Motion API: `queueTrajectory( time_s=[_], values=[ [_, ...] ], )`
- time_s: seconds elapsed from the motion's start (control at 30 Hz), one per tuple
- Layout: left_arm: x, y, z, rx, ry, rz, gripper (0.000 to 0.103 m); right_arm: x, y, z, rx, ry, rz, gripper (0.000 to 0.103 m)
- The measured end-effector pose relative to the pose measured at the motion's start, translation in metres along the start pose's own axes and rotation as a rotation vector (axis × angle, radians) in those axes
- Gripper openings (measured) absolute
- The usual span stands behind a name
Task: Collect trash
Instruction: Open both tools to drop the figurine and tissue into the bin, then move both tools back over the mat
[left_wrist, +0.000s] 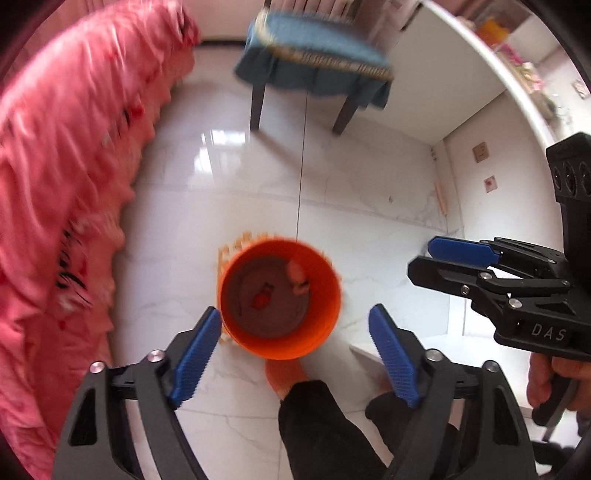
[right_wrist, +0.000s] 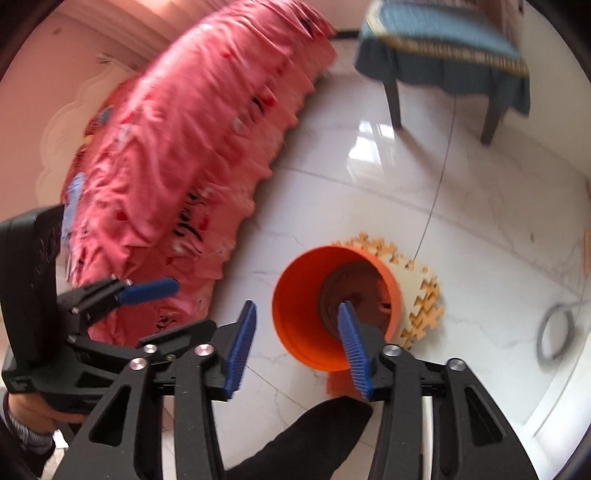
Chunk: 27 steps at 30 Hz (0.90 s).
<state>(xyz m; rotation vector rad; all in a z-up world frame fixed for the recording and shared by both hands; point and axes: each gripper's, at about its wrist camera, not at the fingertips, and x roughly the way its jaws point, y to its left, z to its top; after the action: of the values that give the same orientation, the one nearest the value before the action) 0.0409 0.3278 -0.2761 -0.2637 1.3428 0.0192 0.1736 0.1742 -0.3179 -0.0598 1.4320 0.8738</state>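
Note:
An orange bin (left_wrist: 284, 345) stands on the white tiled floor, partly on a beige foam puzzle mat (right_wrist: 424, 306). On its dark bottom lie a pale pink scrap (left_wrist: 297, 275) and a small red bit (left_wrist: 262, 297). My left gripper (left_wrist: 295, 314) hangs above the bin's near rim, open, with nothing between its blue pads (left_wrist: 195, 354). My right gripper (right_wrist: 297, 306) also hovers over the bin (right_wrist: 295, 325), open and holding nothing. Each gripper shows in the other's view: the right gripper (left_wrist: 421, 256) at the right edge, the left gripper (right_wrist: 192, 306) at the left.
A bed with a pink ruffled cover (left_wrist: 66, 184) runs along the left. A chair with a blue cushion (left_wrist: 314, 48) stands at the back, a white desk (left_wrist: 461, 55) to the right. A grey hose loop (right_wrist: 554, 332) lies on the floor. The person's dark trouser leg (left_wrist: 314, 424) is just below the bin.

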Motion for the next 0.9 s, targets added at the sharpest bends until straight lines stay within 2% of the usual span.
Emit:
queueTrajectory(
  time_s=[0.1, 0.2, 0.23, 0.33, 0.57, 0.9],
  values=[
    [-0.044, -0.024, 0.001, 0.017, -0.057, 0.001, 0.083, -0.055, 0.004, -0.01, -0.02, -0.052, 0.029, 0.057],
    [-0.07, -0.047, 0.001, 0.043, -0.099, 0.013, 0.089, -0.103, 0.006, -0.019, -0.037, -0.1, 0.075, 0.068],
    [-0.08, -0.058, 0.001, 0.058, -0.112, 0.021, 0.09, -0.121, 0.007, -0.025, -0.047, -0.123, 0.078, 0.073],
    [-0.098, -0.084, 0.001, 0.097, -0.144, 0.024, 0.09, -0.168, 0.006, -0.038, -0.064, -0.185, 0.081, 0.081],
    [-0.132, -0.15, -0.001, 0.212, -0.209, 0.004, 0.09, -0.257, -0.005, -0.078, -0.057, -0.305, 0.05, 0.083],
    [-0.149, -0.237, -0.001, 0.401, -0.26, -0.037, 0.09, -0.334, -0.046, -0.128, 0.019, -0.455, -0.034, 0.083]
  ],
)
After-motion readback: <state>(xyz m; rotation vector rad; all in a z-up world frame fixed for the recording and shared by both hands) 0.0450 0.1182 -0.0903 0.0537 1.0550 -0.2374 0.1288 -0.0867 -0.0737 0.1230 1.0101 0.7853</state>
